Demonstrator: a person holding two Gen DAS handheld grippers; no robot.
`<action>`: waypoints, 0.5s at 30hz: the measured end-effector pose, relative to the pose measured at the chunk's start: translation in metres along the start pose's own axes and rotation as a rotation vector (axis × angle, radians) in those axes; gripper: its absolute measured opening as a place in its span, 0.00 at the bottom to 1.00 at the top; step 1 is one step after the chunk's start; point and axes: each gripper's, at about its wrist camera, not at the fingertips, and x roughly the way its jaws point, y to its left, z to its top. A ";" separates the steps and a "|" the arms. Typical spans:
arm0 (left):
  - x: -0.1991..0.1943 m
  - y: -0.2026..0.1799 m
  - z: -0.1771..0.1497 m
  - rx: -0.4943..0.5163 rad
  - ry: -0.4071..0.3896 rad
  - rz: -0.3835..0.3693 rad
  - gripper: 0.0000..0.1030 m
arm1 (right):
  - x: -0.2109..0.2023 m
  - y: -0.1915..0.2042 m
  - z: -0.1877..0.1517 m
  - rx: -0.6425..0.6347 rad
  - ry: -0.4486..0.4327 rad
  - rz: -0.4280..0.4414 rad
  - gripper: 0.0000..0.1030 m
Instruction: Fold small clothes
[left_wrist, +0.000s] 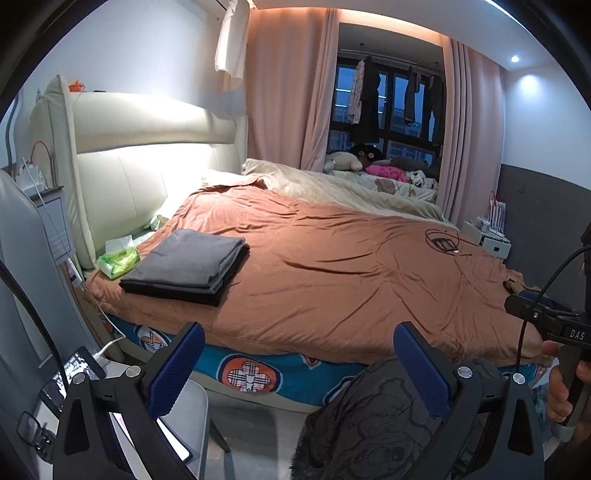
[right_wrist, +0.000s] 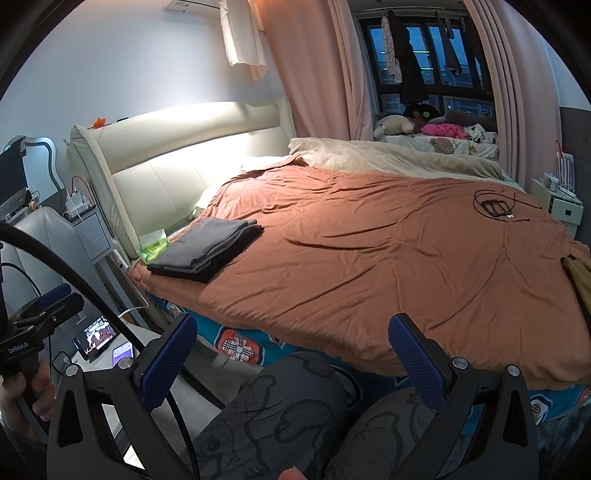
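Observation:
A folded stack of grey and black clothes (left_wrist: 188, 266) (right_wrist: 207, 247) lies on the near left of the orange-brown duvet (left_wrist: 332, 266) (right_wrist: 369, 258). A tan garment (left_wrist: 515, 284) (right_wrist: 580, 273) shows at the bed's right edge, mostly cut off. My left gripper (left_wrist: 301, 369) is open and empty, held off the bed's near edge, well short of the stack. My right gripper (right_wrist: 291, 363) is likewise open and empty, above the person's knees in grey patterned trousers (right_wrist: 280, 413). Each gripper also shows from the side in the other view: right gripper (left_wrist: 521, 301), left gripper (right_wrist: 66, 297).
A green tissue pack (left_wrist: 118, 258) (right_wrist: 155, 245) lies beside the stack near the cream headboard (left_wrist: 147, 177). A black cable with a small device (left_wrist: 445, 243) (right_wrist: 495, 206) rests on the far right of the duvet. A lit phone (right_wrist: 98, 336) and a white chair (left_wrist: 192, 406) stand at lower left.

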 end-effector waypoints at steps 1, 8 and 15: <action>0.000 0.000 0.000 0.001 0.000 0.000 1.00 | -0.001 0.000 0.000 0.001 -0.001 -0.002 1.00; -0.001 0.001 -0.001 0.001 -0.003 0.000 1.00 | -0.001 -0.003 0.002 -0.004 -0.002 -0.008 1.00; -0.001 0.000 -0.002 0.000 -0.002 0.000 1.00 | -0.003 -0.003 0.002 -0.015 -0.008 -0.015 1.00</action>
